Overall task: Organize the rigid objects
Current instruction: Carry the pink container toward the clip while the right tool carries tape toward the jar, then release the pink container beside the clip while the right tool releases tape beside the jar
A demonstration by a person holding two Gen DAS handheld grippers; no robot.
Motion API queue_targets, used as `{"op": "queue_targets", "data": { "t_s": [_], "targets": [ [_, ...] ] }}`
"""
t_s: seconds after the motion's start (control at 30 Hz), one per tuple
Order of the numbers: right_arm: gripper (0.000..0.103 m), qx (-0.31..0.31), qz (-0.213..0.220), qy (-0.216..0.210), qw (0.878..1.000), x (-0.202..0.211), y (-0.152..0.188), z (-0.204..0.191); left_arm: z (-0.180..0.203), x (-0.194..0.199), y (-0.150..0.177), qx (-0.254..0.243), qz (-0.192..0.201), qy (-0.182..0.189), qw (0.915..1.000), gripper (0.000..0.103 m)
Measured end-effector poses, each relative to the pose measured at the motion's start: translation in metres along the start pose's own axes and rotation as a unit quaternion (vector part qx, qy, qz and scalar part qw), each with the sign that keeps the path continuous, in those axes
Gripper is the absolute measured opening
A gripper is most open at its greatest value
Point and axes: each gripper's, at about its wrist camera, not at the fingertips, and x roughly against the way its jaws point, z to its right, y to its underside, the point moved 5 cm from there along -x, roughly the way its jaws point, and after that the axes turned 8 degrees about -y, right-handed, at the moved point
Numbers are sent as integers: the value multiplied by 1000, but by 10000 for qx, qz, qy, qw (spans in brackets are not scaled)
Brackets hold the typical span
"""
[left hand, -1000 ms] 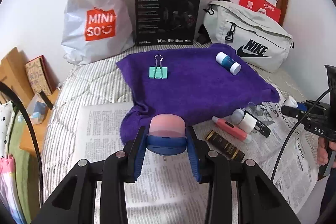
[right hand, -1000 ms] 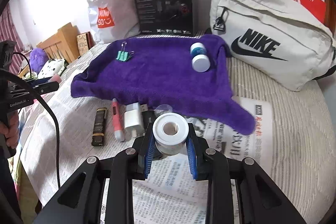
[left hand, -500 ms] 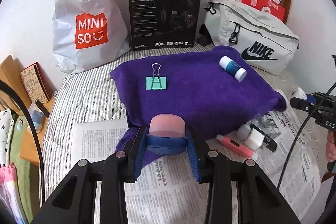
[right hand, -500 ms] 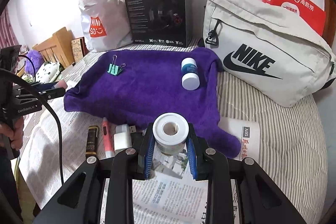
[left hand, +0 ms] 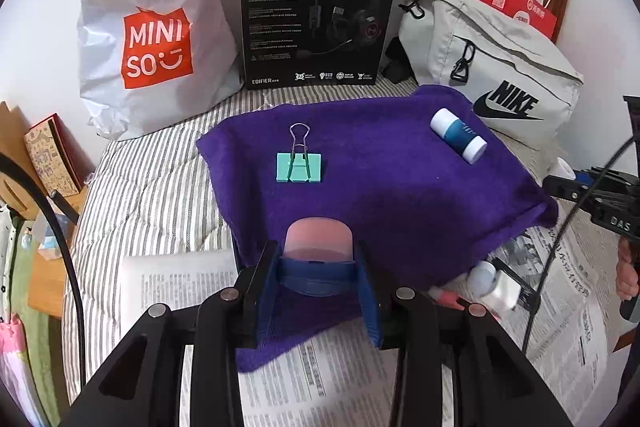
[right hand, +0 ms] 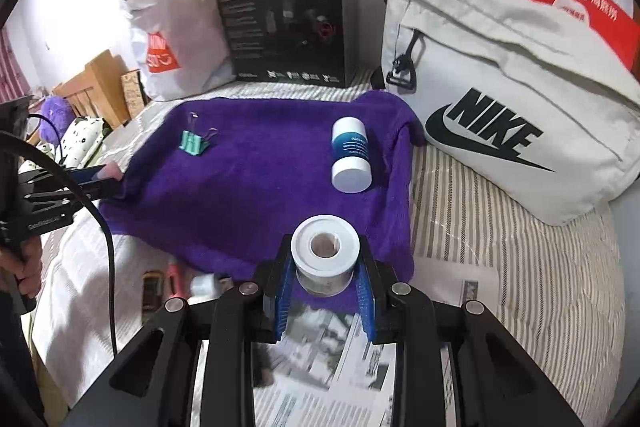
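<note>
A purple towel [left hand: 400, 179] [right hand: 260, 167] lies on the striped bed. On it lie a teal binder clip [left hand: 299, 166] [right hand: 194, 143] and a blue-and-white bottle [left hand: 459, 135] [right hand: 351, 155]. My left gripper [left hand: 318, 267] is shut on a pink-and-blue object [left hand: 318, 239] above the towel's near edge. My right gripper [right hand: 325, 275] is shut on a white-capped jar [right hand: 324, 251] above the towel's near right corner. Each gripper shows in the other's view, the right one [left hand: 560, 183] and the left one [right hand: 96, 179].
Small items [left hand: 496, 283] [right hand: 176, 279] lie on newspaper [left hand: 328, 379] by the towel's edge. A Miniso bag [left hand: 148, 39], a black headset box [left hand: 316, 11] and a Nike bag [left hand: 496, 67] [right hand: 500, 99] stand behind the towel. A wooden bedside stand [left hand: 44, 267] is left.
Both grippers have moved forward toward the towel with their objects still held. The towel and things behind it look nearer in both views.
</note>
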Motion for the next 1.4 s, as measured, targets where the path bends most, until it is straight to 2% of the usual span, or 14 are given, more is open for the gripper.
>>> {"op": "queue_targets", "data": {
  "t_s": [0.23, 0.6, 1.13, 1.4],
  "targets": [
    [28, -8, -211, 75, 9997, -37, -17, 13, -7, -21, -13, 32, -126, 19, 9999, 35],
    [28, 51, -470, 97, 9988, -77, -23, 16, -16, -52, -21, 136, -294, -6, 9995, 35],
    [29, 341, -389, 187, 9985, -87, -21, 16, -11, -81, -31, 71, -523, 1, 9986, 35],
    [33, 441, -410, 36, 9982, -85, -20, 16, 1, -95, -35, -133, -607, -112, 9980, 35]
  ]
}}
